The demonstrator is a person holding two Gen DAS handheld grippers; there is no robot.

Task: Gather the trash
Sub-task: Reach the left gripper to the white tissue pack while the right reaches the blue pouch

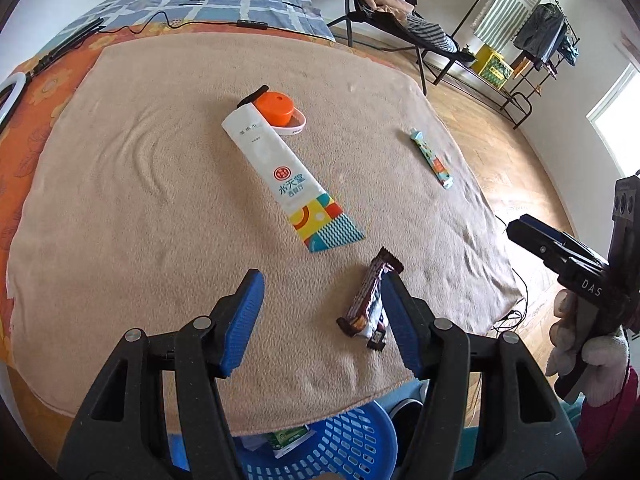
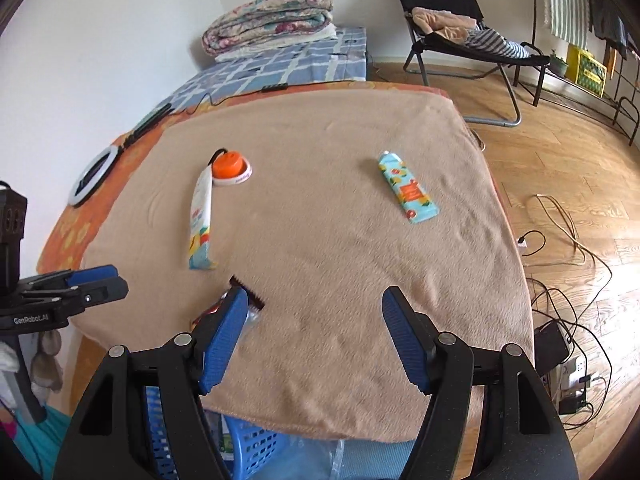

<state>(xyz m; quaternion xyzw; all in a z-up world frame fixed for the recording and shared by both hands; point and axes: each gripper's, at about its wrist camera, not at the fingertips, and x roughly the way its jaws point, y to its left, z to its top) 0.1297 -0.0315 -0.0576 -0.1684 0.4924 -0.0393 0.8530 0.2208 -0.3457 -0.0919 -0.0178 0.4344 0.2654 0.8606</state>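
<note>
A brown candy bar wrapper [image 1: 370, 300] lies near the front edge of the tan blanket [image 1: 160, 184], just left of my left gripper's right finger. My left gripper [image 1: 322, 320] is open and empty above the blanket. A long white wet-wipe packet [image 1: 288, 178] lies mid-table, its far end on an orange-lidded white cup [image 1: 280, 112]. A small teal tube [image 1: 431, 158] lies to the right. My right gripper [image 2: 314, 332] is open and empty; the wrapper [image 2: 248, 300] is partly hidden behind its left finger. The teal tube [image 2: 408, 188] and the packet [image 2: 201, 216] lie beyond it.
A blue plastic basket [image 1: 340, 448] holding some trash stands on the floor under the table's front edge; it also shows in the right wrist view [image 2: 244, 448]. A ring light [image 2: 94, 176] lies at the left. A folding chair [image 2: 460, 28], cables and a clothes rack stand on the floor to the right.
</note>
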